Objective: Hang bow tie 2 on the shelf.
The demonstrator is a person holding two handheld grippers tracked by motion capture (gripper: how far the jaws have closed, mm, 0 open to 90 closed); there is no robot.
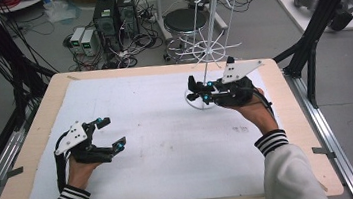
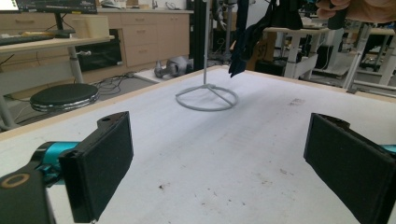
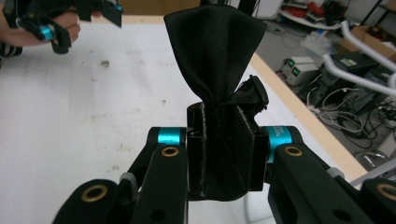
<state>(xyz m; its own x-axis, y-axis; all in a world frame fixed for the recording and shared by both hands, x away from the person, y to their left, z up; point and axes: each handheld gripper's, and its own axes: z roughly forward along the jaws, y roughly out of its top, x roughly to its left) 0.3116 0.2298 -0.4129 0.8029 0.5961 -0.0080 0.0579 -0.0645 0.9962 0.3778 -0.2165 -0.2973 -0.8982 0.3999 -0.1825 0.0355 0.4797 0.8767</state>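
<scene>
Two jaws of the right gripper (image 3: pixel 219 154) are pinching a black cloth (image 3: pixel 217 60) beside the white wire rack (image 1: pixel 206 35) at the table's far right. The left gripper (image 2: pixel 224 163) is resting wide open, holding nothing. The right gripper view is showing the cloth's bunched folds, hidden in the high view.

Black tongs (image 1: pixel 109 133) with teal joints, brass screws, grey three-cornered plates, black cables, light sleeves with striped cuffs (image 1: pixel 271 141)

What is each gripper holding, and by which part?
The right gripper pinches a black cloth near one bunched end; the left gripper holds nothing.
</scene>
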